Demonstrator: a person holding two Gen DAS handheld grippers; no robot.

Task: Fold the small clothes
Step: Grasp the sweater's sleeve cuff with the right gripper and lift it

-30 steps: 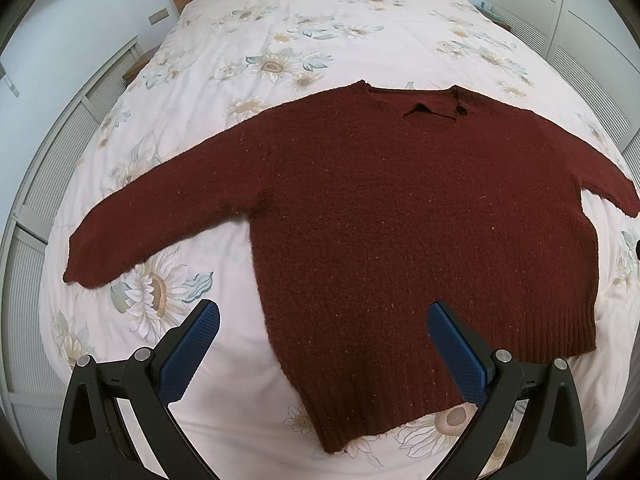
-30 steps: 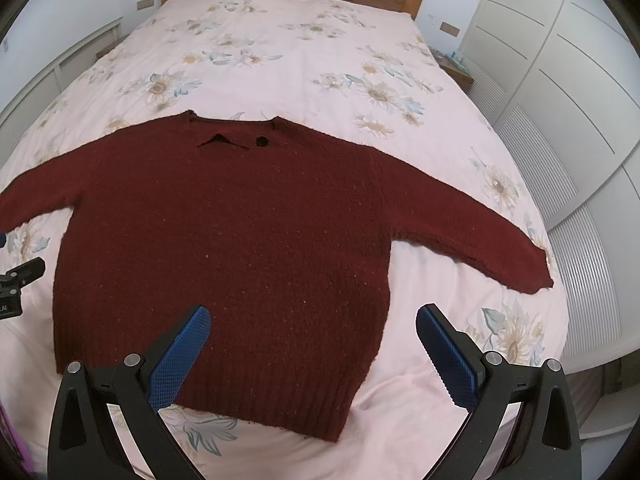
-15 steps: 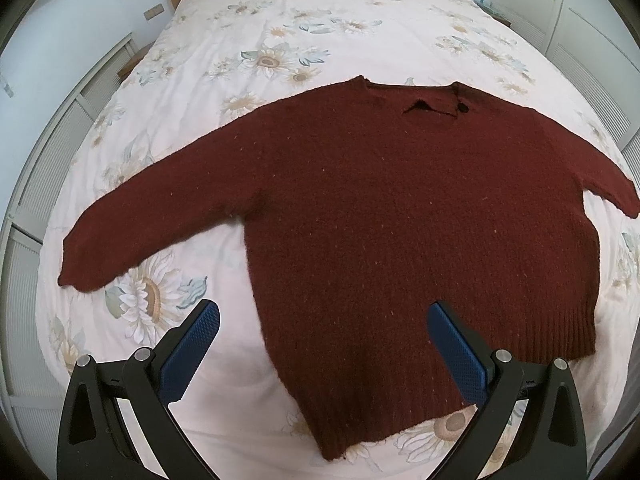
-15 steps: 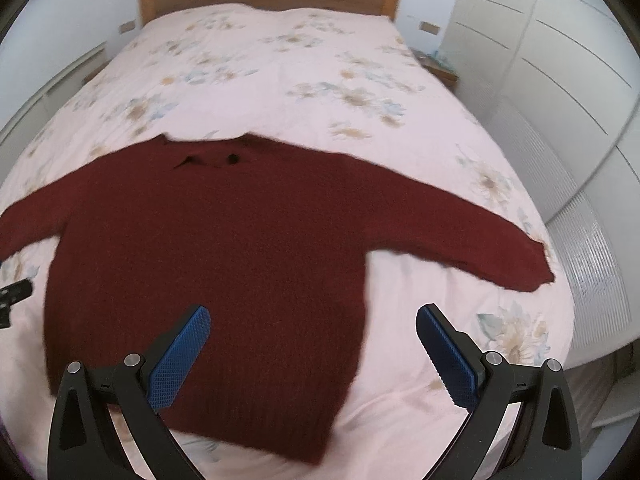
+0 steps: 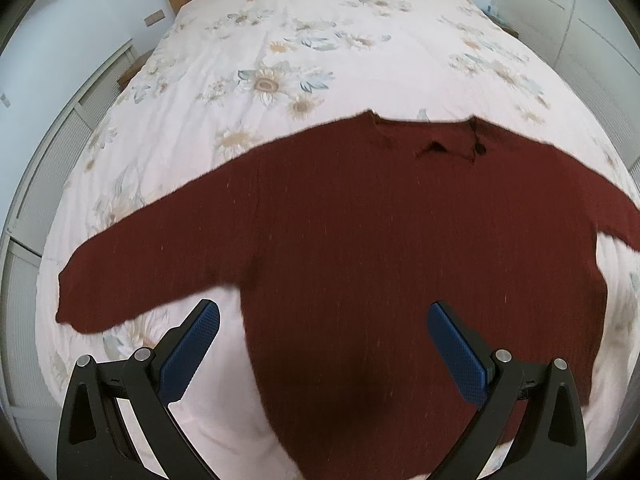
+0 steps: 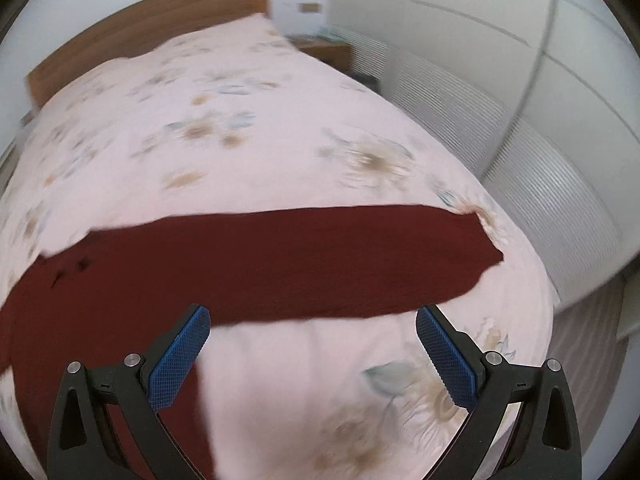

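Floral pink bedspread (image 5: 320, 32) is filling both frames, dark red knitted sweater (image 5: 380, 240) lying flat mid-frame; left gripper (image 5: 323, 344) and right gripper (image 6: 313, 344) are hovering released.

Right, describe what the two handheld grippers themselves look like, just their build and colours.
The left gripper and the right gripper look alike. Each has two black, angular plastic arms with triangular cut-outs and round silver bolts at the joints. The jaws carry long blue pads with a fine cross-hatched grip texture. No cables, printed markings or sleeves show in either wrist view.
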